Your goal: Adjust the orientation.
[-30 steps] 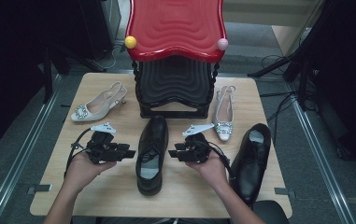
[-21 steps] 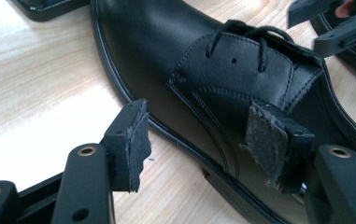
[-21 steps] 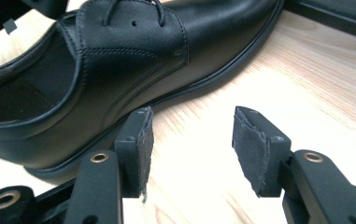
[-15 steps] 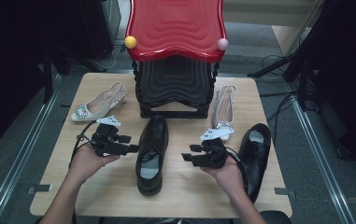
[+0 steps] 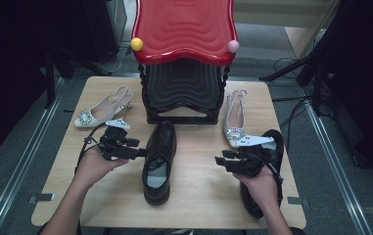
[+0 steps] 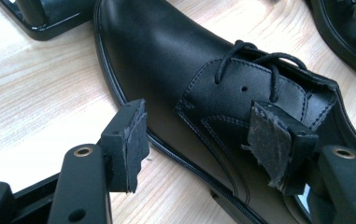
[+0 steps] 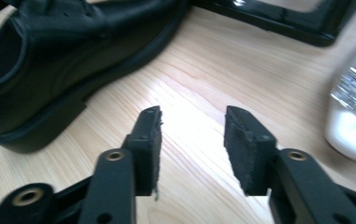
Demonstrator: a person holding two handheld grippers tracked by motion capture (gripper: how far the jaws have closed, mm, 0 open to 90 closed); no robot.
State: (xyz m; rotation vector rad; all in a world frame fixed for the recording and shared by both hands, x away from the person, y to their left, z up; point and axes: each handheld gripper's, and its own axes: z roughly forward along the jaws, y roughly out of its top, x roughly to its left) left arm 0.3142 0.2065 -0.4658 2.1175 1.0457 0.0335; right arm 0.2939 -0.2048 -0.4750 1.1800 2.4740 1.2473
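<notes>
A black lace-up shoe (image 5: 158, 161) lies mid-table, toe toward the rack. My left gripper (image 5: 137, 149) is at its left side. In the left gripper view, the left gripper (image 6: 199, 116) straddles the shoe's (image 6: 166, 60) side with open jaws that have just been opening: one pad hangs over the table, the other by the laces, neither pressing. My right gripper (image 5: 219, 160) points left, well to the right of that shoe. The right gripper's (image 7: 192, 116) jaws have just been closing over bare wood, and nothing is between them. A second black shoe (image 5: 273, 142) lies under the right hand.
A rack with a red wavy top (image 5: 184, 29) and a black base (image 5: 183, 117) stands at the back centre. One white jewelled slingback (image 5: 101, 107) lies at the back left, another (image 5: 234, 122) right of the rack. Table edges run close on both sides.
My right hand has drawn its gripper away from the middle shoe to the right, over the second black shoe. The left hand has stayed beside the middle shoe.
</notes>
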